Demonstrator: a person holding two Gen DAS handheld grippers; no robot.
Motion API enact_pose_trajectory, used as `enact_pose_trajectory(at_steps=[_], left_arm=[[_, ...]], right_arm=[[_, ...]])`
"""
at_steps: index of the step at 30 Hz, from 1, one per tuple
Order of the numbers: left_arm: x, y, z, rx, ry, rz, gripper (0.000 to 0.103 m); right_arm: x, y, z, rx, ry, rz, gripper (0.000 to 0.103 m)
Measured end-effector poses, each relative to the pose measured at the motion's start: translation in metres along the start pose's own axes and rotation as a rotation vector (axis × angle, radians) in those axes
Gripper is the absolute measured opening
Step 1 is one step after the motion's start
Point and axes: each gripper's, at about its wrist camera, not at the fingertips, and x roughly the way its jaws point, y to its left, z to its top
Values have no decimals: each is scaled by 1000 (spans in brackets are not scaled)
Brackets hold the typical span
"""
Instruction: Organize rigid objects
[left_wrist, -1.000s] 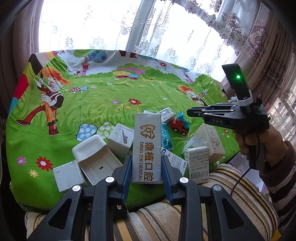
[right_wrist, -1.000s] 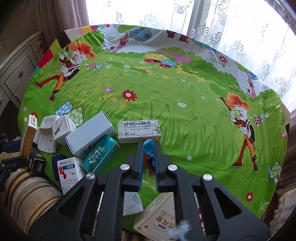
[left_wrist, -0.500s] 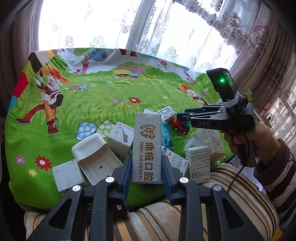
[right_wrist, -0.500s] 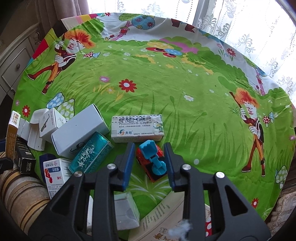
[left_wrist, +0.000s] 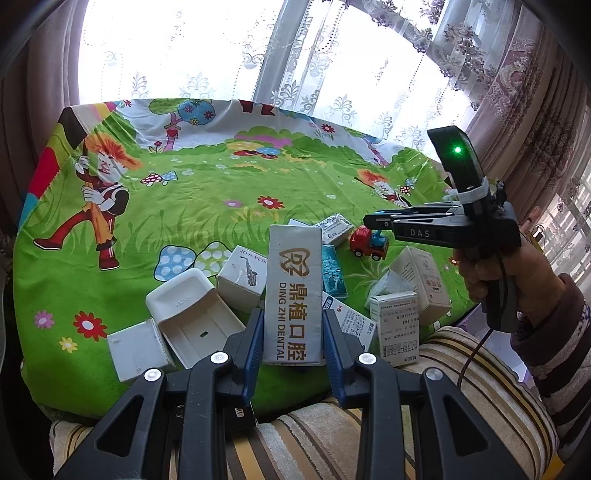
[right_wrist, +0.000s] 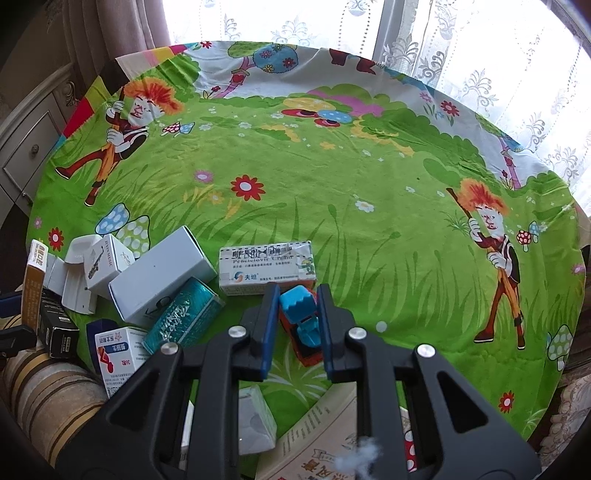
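My left gripper (left_wrist: 293, 315) is shut on a tall grey dental box (left_wrist: 293, 280) and holds it upright over the table's near edge. A red toy truck with a blue top (right_wrist: 299, 317) stands on the green cartoon tablecloth (right_wrist: 332, 184). My right gripper (right_wrist: 298, 293) points down at it, its jaws closing with the blue pads against both sides of the truck's blue top. From the left wrist view, the right gripper (left_wrist: 369, 221) hangs just over the truck (left_wrist: 369, 243), with a hand on its grip.
Boxes crowd the near edge: a white open tray box (left_wrist: 192, 317), a saxophone box (left_wrist: 242, 277), a teal box (right_wrist: 183, 321), a long white box (right_wrist: 162, 273), a cream box (right_wrist: 266, 269) right behind the truck. A striped cushion (left_wrist: 332, 435) lies below the edge. Lace curtains hang behind.
The right gripper's jaws stood wide around the truck half a second ago and have now narrowed onto its blue top. The left gripper and its box have stayed put.
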Motion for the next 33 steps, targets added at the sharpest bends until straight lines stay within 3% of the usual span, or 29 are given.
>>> enact_pose_trajectory(at_steps=[8,15,26,33], left_arm=[[-8,-5,2,14,-24,6,32],[-21,-21,4,43,-50,-15,32],[-34,-52,-1,83,-54,-56,32],[-34,-70,-4,110,-38,-67,32]], right_arm=[[-38,-4,-1,36,-47,3,24],[-84,-23,-25,96,-80,-15,24],[-148,-75,-104,228,-95,-116,24],[-151,-102,-165,320,-47,-140,24]])
